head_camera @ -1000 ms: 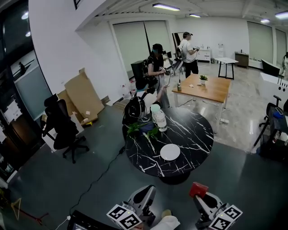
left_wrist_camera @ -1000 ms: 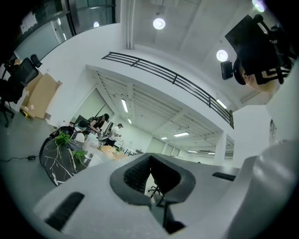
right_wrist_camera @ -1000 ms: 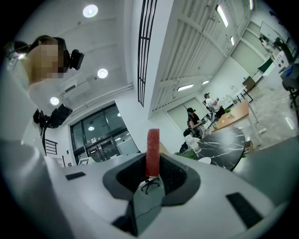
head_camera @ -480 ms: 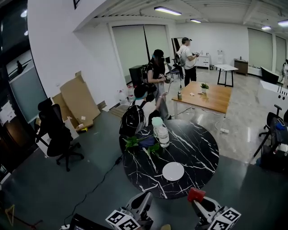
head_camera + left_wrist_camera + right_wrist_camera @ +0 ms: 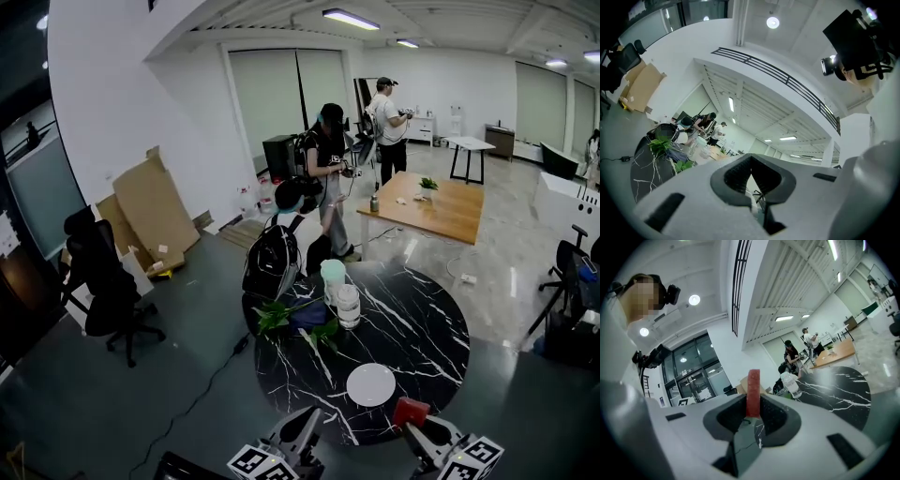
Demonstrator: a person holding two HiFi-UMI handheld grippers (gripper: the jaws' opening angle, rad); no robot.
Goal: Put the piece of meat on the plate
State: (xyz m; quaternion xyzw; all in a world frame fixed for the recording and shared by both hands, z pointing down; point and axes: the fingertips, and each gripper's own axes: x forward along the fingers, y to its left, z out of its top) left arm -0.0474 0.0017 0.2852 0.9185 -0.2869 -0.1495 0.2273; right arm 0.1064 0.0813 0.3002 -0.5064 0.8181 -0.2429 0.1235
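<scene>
The right gripper [image 5: 752, 405] has the piece of meat [image 5: 753, 383] pinched between its jaws. The jaws are open only a little, just as wide as the thin red slice, and the meat sticks up out of them. The left gripper [image 5: 750, 174] has its jaws closed together with nothing in them. The white plate [image 5: 371, 384] sits on the black tabletop [image 5: 422, 328], just in front of the right jaws and a little to their left. It has nothing on it. So picking up the meat looks done, but the meat is not on the plate yet. I think what is left is to bring the right jaws over the plate, lower them, and let the meat go. The left jaws have no job to do right now. A second ago the plate was far out in front of both jaws, with a lot of grey floor in between. Now the near edge of the tabletop is right at the jaws, and the plate is close to the meat. The clear bottle [image 5: 348, 306] and the green leaves [image 5: 274, 317] are further out past the plate, and they look closer too. The meat is held the same way as before, and the plate is empty as before.
</scene>
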